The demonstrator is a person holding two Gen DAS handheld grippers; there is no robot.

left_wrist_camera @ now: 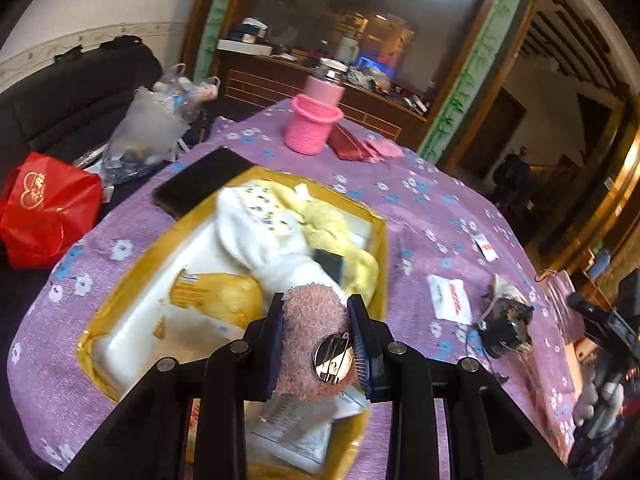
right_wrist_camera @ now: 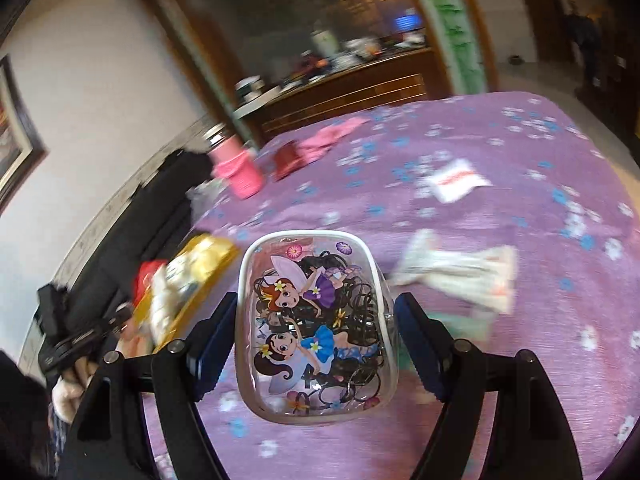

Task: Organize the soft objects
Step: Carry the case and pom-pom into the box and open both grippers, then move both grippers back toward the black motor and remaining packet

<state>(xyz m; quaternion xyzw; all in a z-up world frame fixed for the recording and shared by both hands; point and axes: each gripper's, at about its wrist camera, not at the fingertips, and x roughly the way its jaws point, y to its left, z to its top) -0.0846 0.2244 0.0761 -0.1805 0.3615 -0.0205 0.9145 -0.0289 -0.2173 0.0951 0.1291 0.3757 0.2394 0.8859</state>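
Left gripper [left_wrist_camera: 316, 342]: black, with blue ribbed pads, jaws drawn fairly close and clamped on a pink fuzzy plush piece [left_wrist_camera: 308, 332] with a round shiny metal pin badge [left_wrist_camera: 334, 360] on its near side
Plush piece position: held above the near end of a yellow-gold open box [left_wrist_camera: 378, 248], pinched on both flanks by the pads
Box contents: a white knitted garment with small yellow and dark dots [left_wrist_camera: 260, 224], a pale yellow soft cloth [left_wrist_camera: 340, 236] beside it, a yellow packet [left_wrist_camera: 224, 292] and flat white printed packets [left_wrist_camera: 296, 428] at the near end
Box position: on a purple floral cloth-covered table [left_wrist_camera: 420, 208], with a flat black phone-like slab [left_wrist_camera: 204, 180] just beyond its far left corner
Right gripper [right_wrist_camera: 316, 328]: jaws standing wide, a clear plastic zip pouch printed with cartoon fairies [right_wrist_camera: 316, 320] between them; the pouch's sides reach both pads and it hangs off the table, so it appears held
Pouch contents: a tangle of black hair ties seen through the clear plastic
Far end of table: a pink crocheted sleeve around a pink bottle with a metal cap [left_wrist_camera: 316, 120], a dark red wallet [left_wrist_camera: 350, 142] and pink cloth [left_wrist_camera: 384, 146] just beside it
Right side of table: white sachets with red print [left_wrist_camera: 448, 298], a small dark tangled object [left_wrist_camera: 506, 328], blurred
Off the table, left: a red plastic bag [left_wrist_camera: 48, 208] and clear bags [left_wrist_camera: 148, 128] on a dark sofa
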